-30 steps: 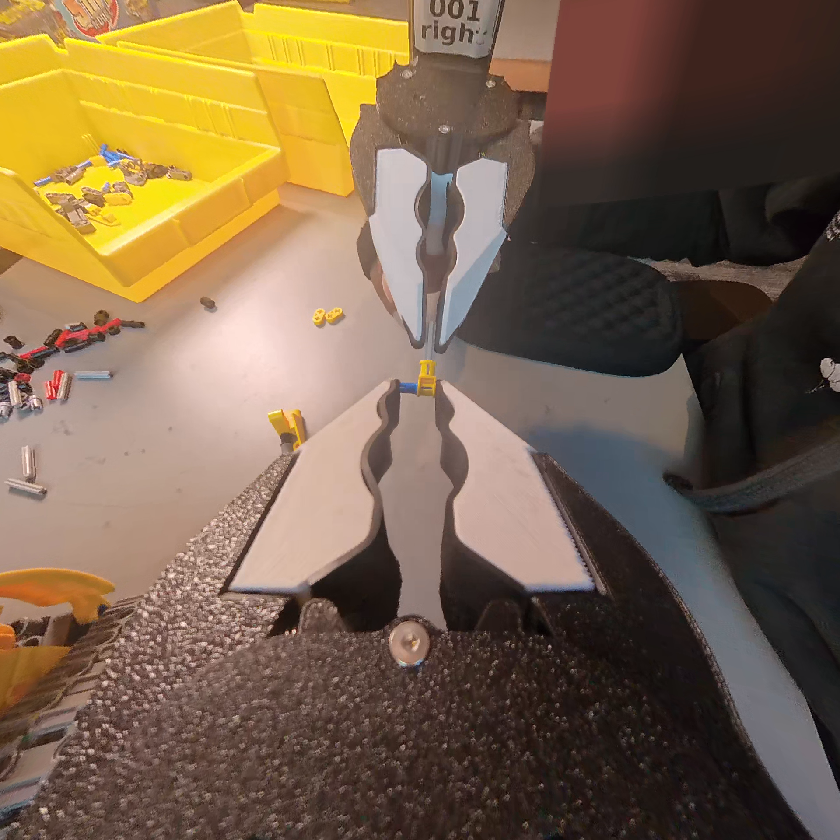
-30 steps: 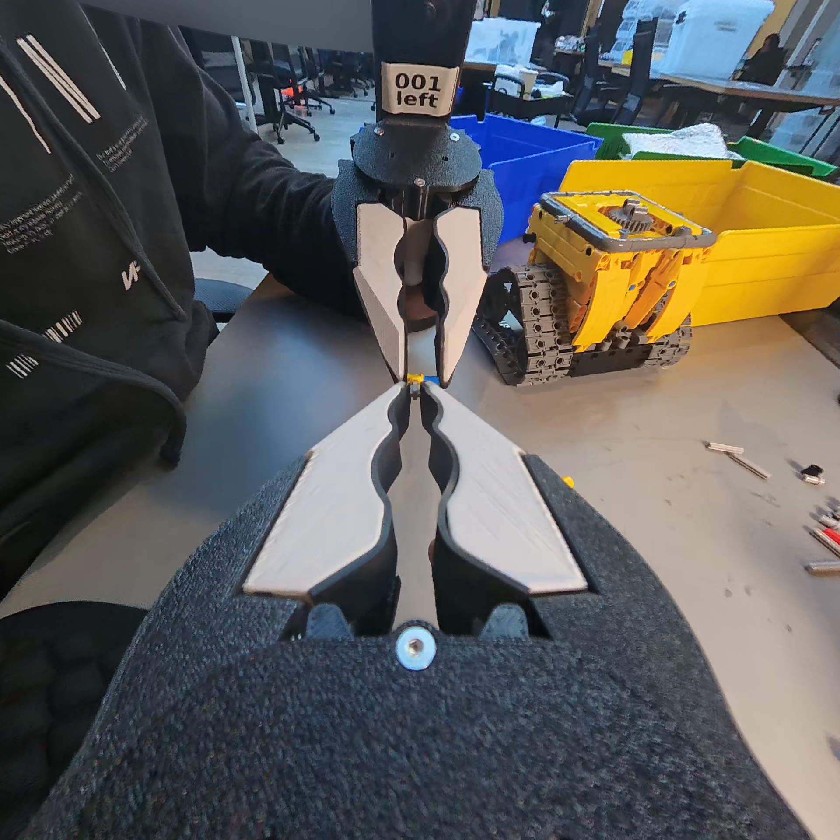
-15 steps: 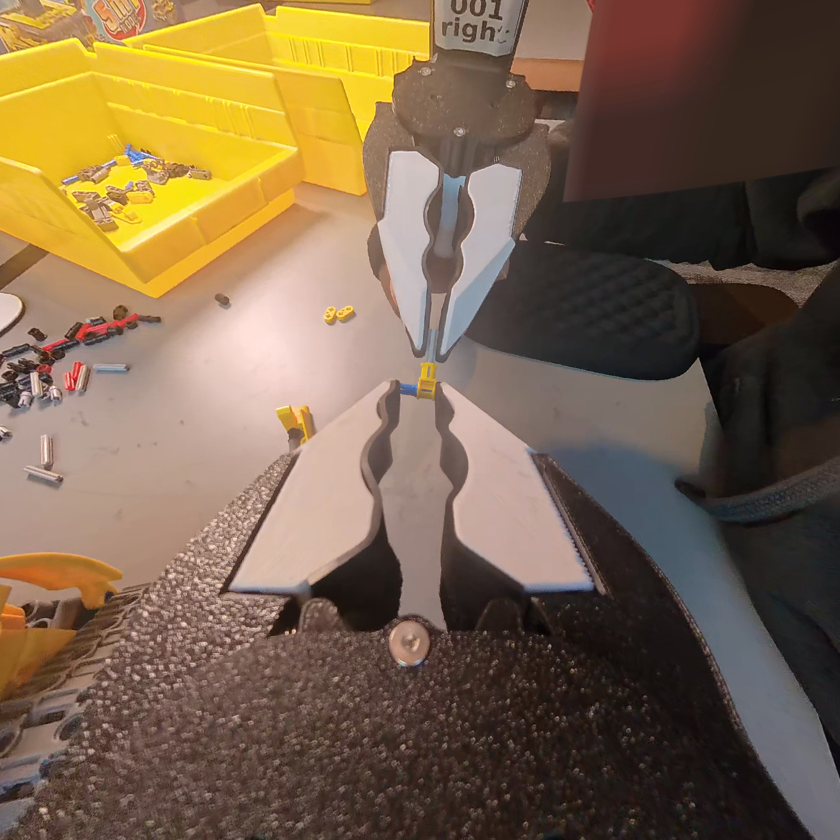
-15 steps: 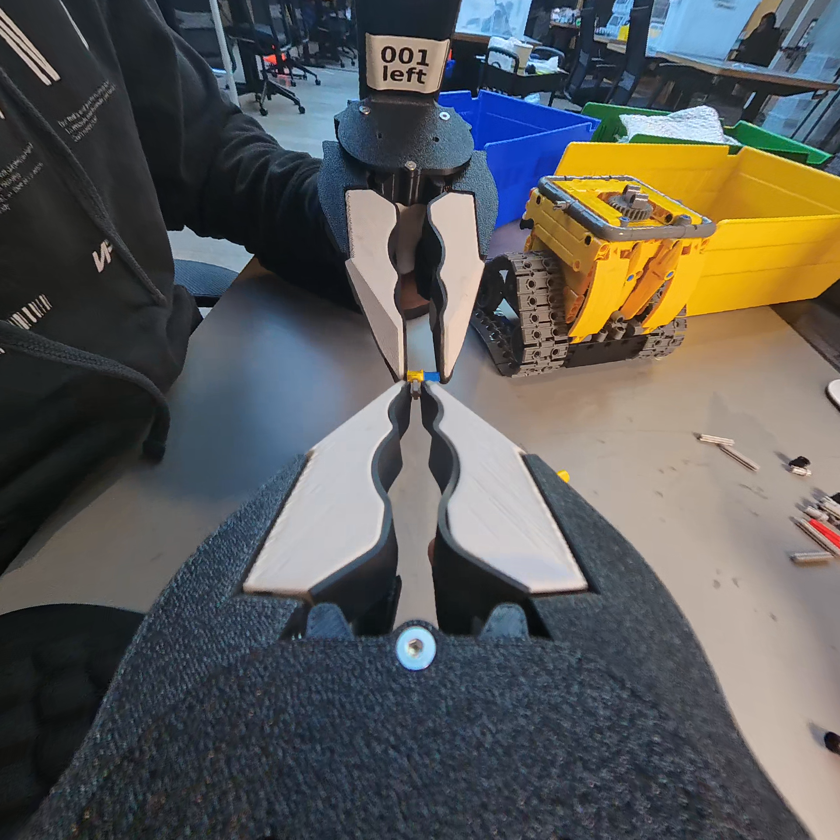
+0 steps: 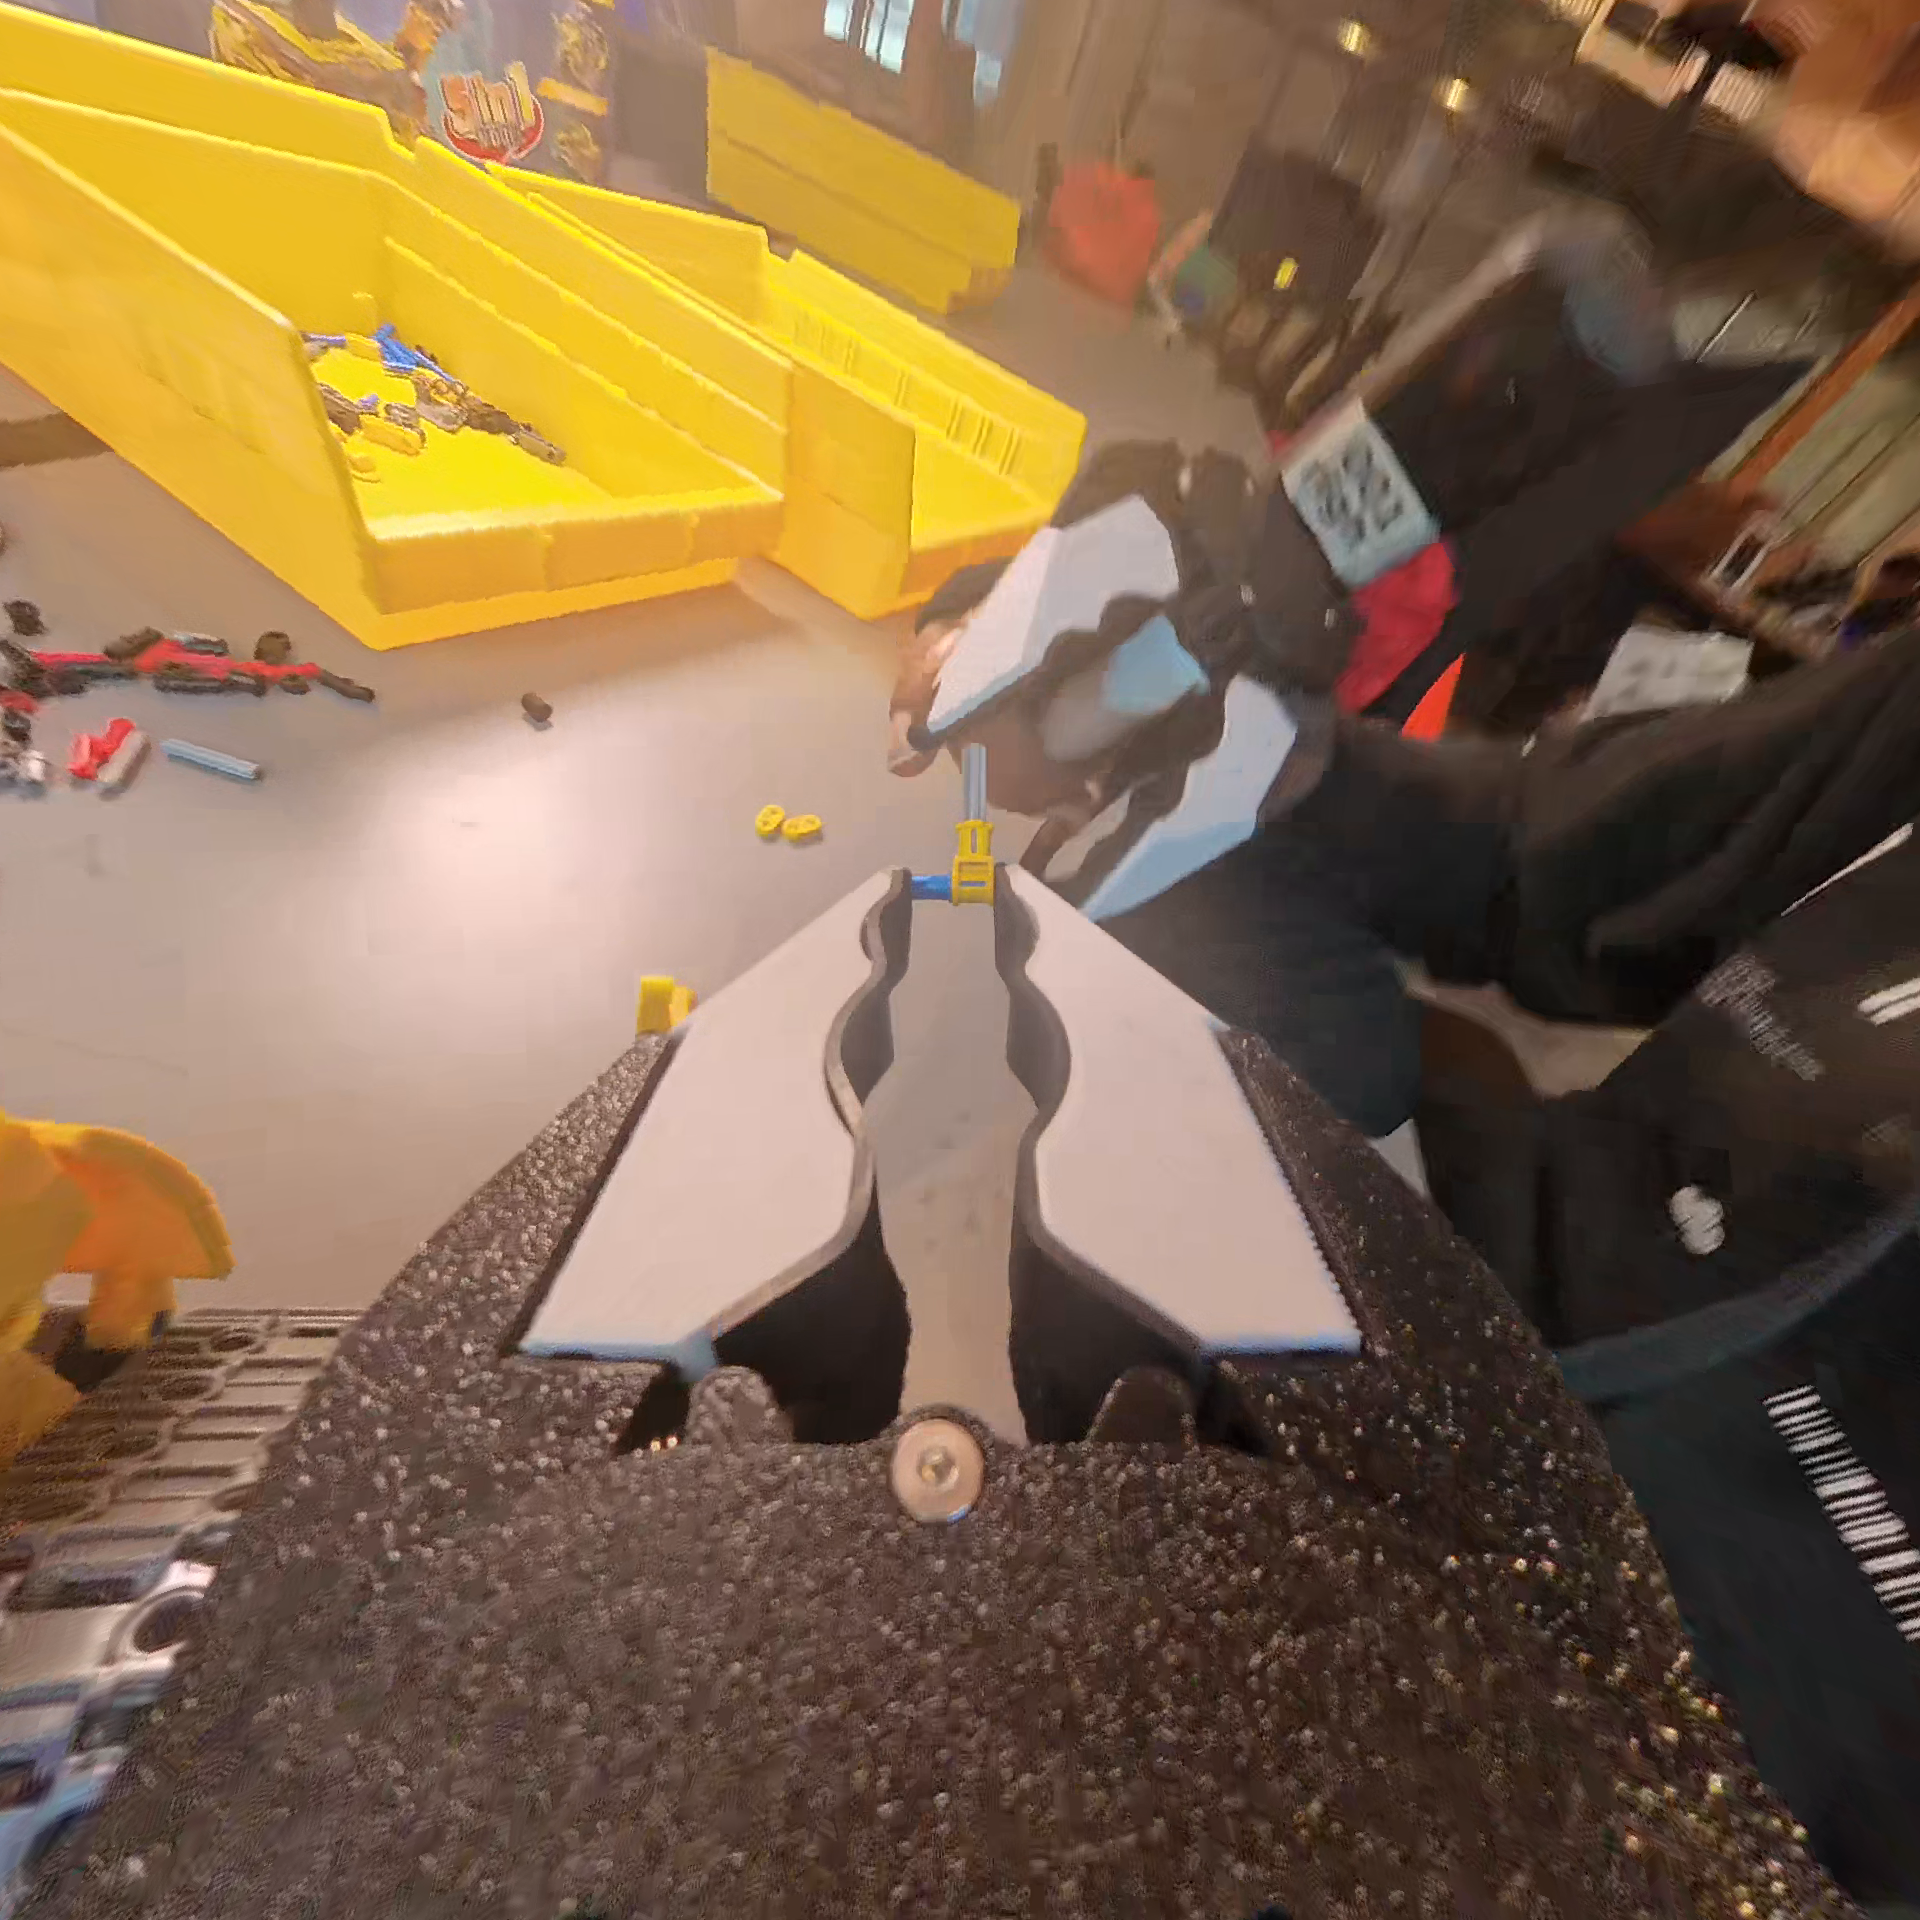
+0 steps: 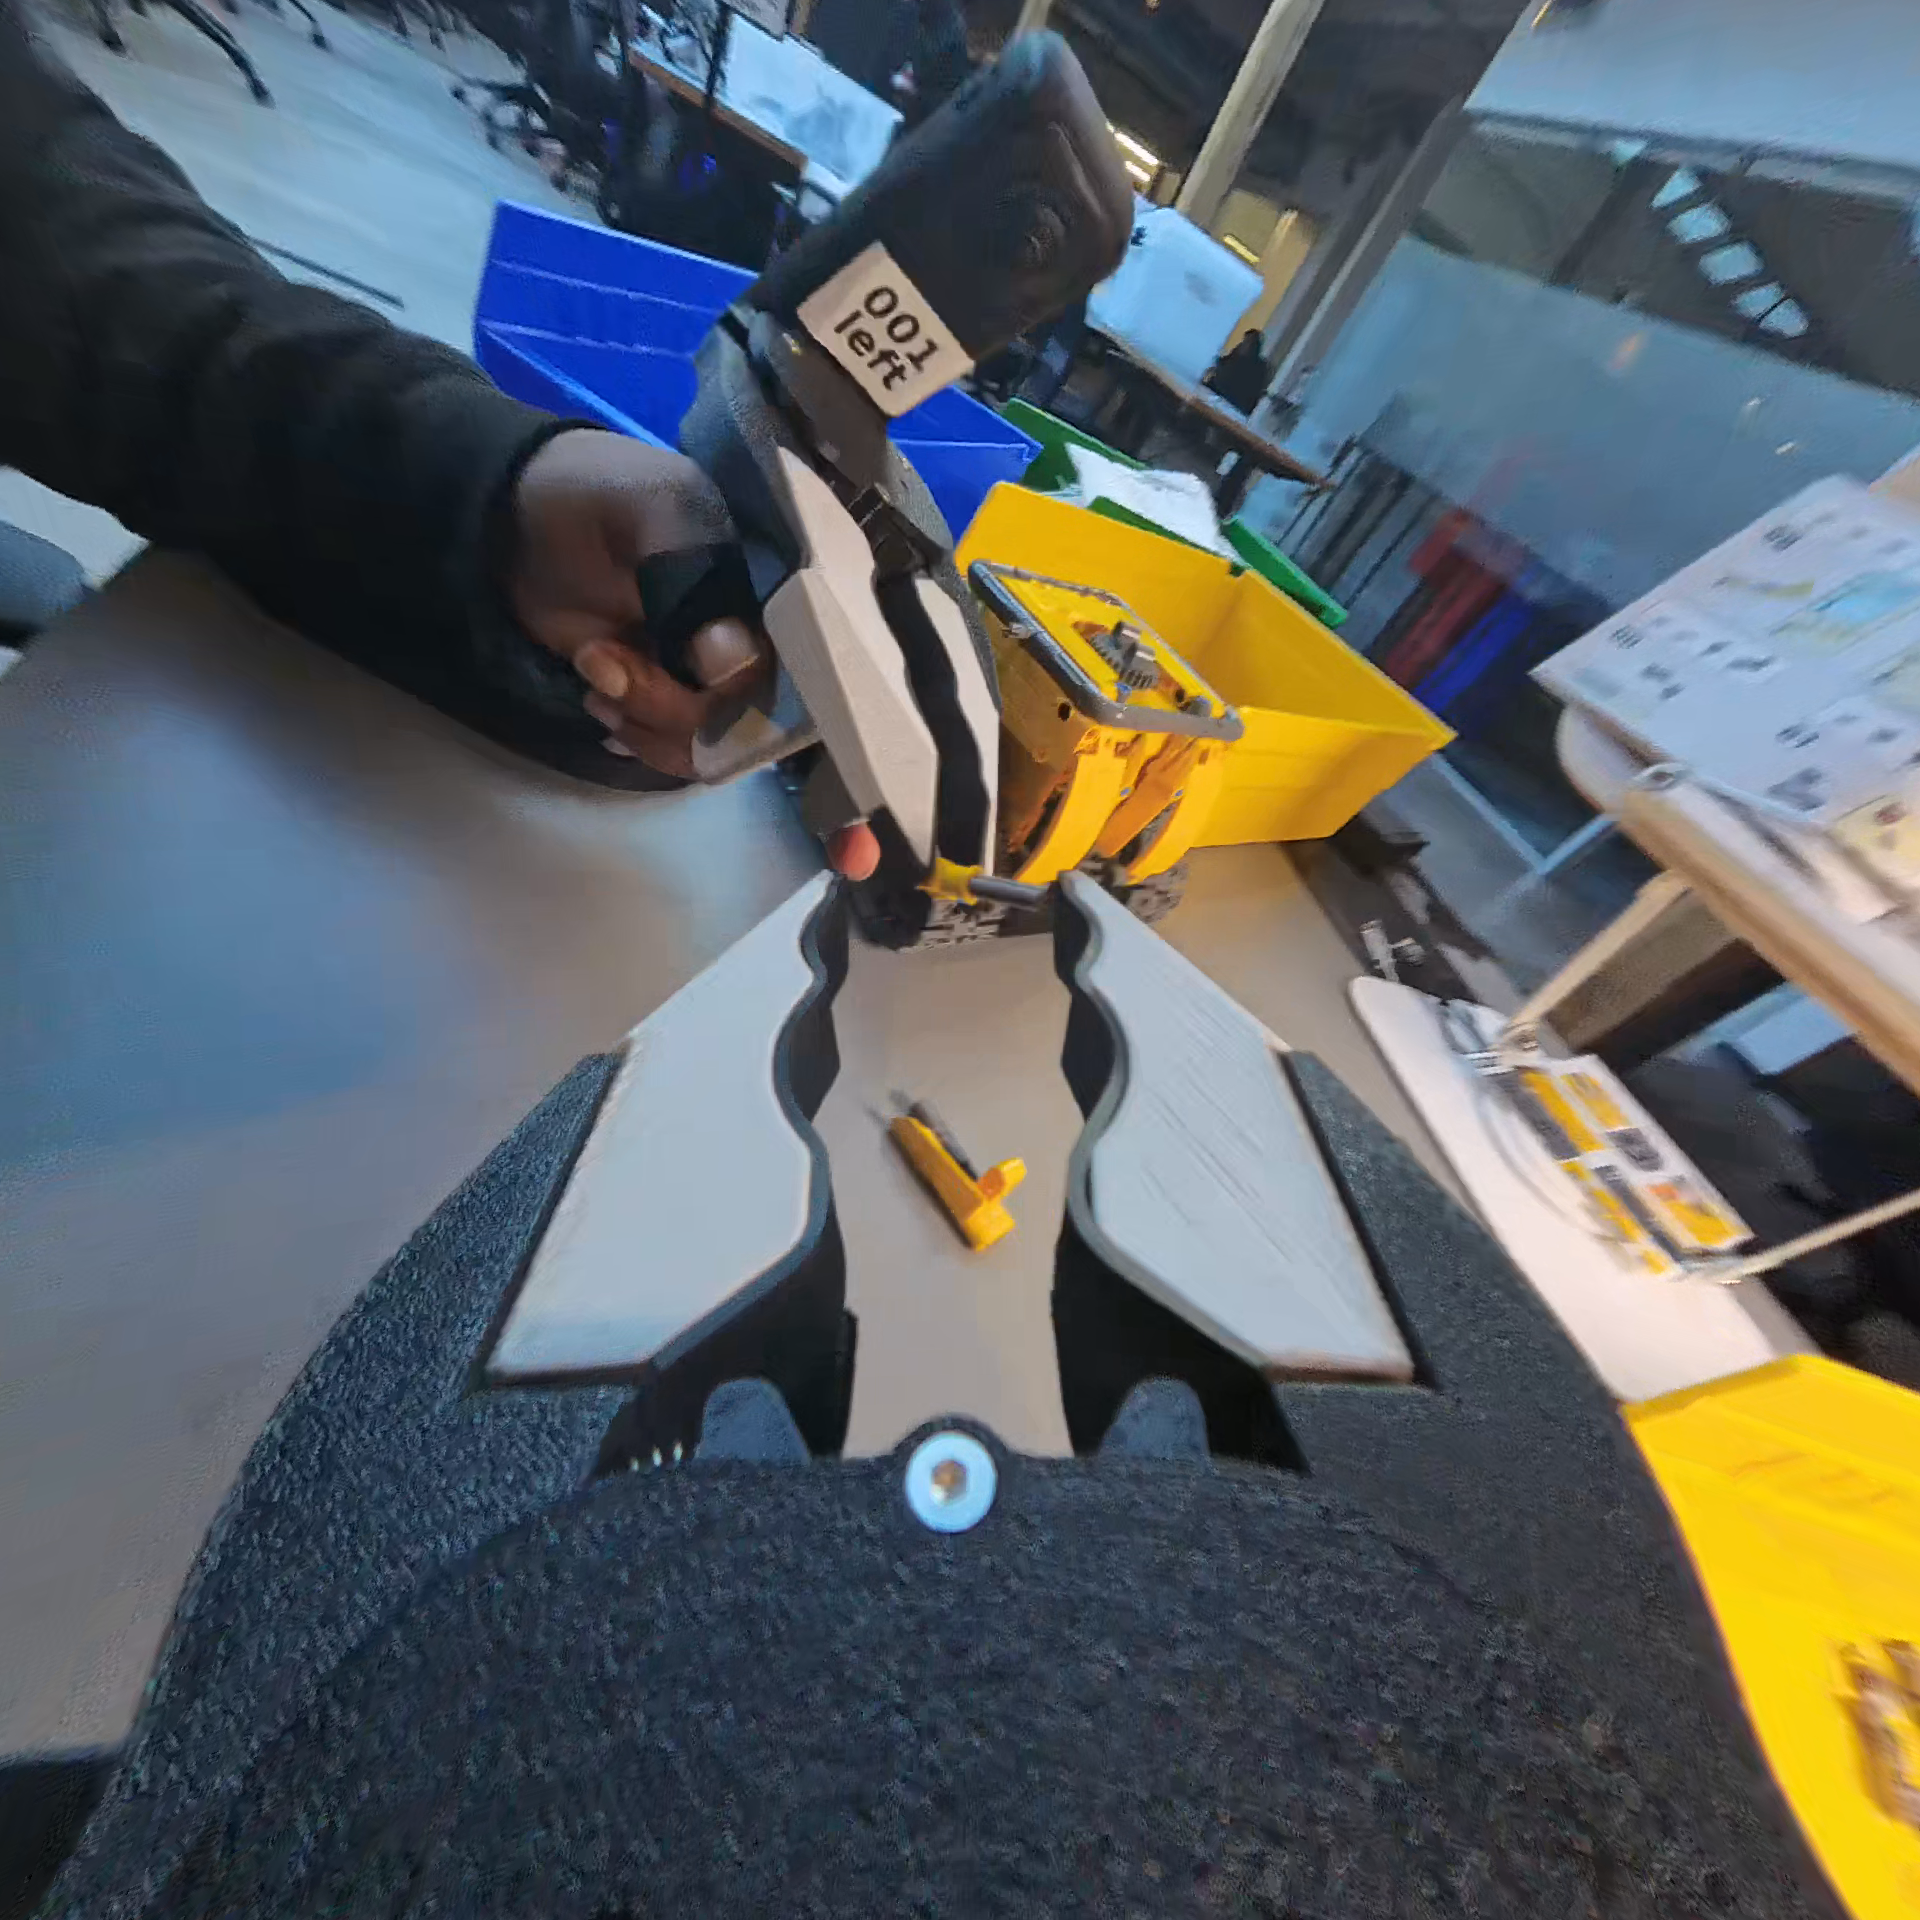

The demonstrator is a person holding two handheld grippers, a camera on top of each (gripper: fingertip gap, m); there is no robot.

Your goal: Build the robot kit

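My left gripper point(image 5: 951, 885) pinches a small yellow-and-blue connector point(image 5: 968, 878) at frame centre above the table point(image 5: 416, 935); my right gripper point(image 6: 945, 894) stands spread over a yellow piece point(image 6: 954, 1179).

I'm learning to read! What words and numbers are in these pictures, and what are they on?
I don't read writing out; here is what bears it.
White label on the handle of the left gripper: clear print.
Colourful box behind the yellow bins: large print.
Tag on the right gripper: blurred.
Instruction pages: too small.
Black sweatshirt: blurred.
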